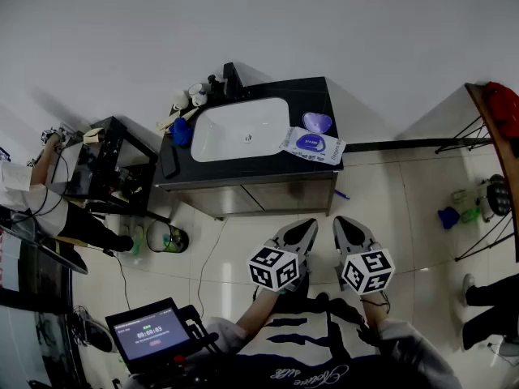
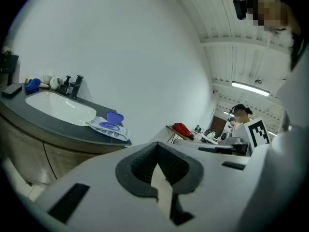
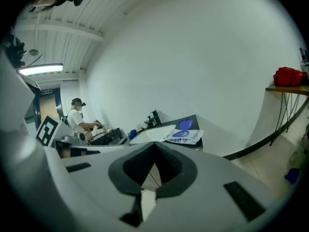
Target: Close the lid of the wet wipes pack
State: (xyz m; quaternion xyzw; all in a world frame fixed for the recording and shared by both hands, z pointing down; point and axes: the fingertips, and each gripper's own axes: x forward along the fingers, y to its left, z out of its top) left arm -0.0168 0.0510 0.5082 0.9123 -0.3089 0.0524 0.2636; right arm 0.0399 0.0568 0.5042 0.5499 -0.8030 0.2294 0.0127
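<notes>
The wet wipes pack (image 1: 312,145) lies flat on the right end of the dark vanity top (image 1: 312,91), its blue oval lid (image 1: 317,122) flipped open and standing up at the far side. The pack also shows in the left gripper view (image 2: 108,128) and the right gripper view (image 3: 184,137), far off. Both grippers hang over the tiled floor in front of the vanity, well short of the pack. My left gripper (image 1: 306,227) is shut with nothing in it, jaws pressed together (image 2: 157,154). My right gripper (image 1: 341,223) is likewise shut and empty (image 3: 154,151).
A white sink basin (image 1: 239,128) fills the vanity's middle, with a black faucet (image 1: 231,79), small bottles and a blue object (image 1: 181,132) at its back left. A black cart (image 1: 113,164) and a person (image 1: 32,193) stand left. A tablet (image 1: 152,332) sits low left; a red bag (image 1: 503,108) lies on the right shelf.
</notes>
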